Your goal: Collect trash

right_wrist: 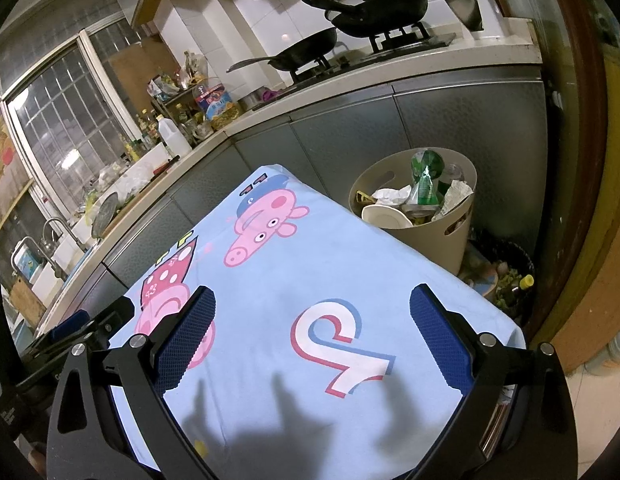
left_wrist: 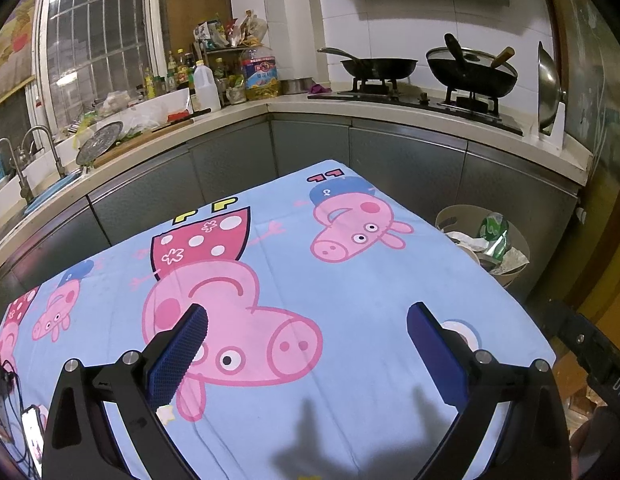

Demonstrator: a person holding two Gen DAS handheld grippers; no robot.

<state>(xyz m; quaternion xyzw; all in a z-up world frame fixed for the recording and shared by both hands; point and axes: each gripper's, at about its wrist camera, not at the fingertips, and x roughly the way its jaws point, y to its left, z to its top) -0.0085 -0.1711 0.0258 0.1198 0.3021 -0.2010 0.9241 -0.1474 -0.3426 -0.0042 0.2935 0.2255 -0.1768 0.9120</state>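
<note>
1. My left gripper [left_wrist: 308, 322] hovers open and empty over the cartoon tablecloth [left_wrist: 349, 280].
2. My right gripper [right_wrist: 311, 312] does likewise.
3. Right of the cloth, the beige bin [right_wrist: 437, 236] holds the trash [right_wrist: 423, 190]: light, crushable; I'd pinch edges.

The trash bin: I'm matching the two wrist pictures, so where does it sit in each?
Left wrist: bin at the right edge, past the cloth's far right corner.
Right wrist: bin right of centre, beyond the cloth's right edge.
Shared landmark: the green bottle sticking out of it.
</note>
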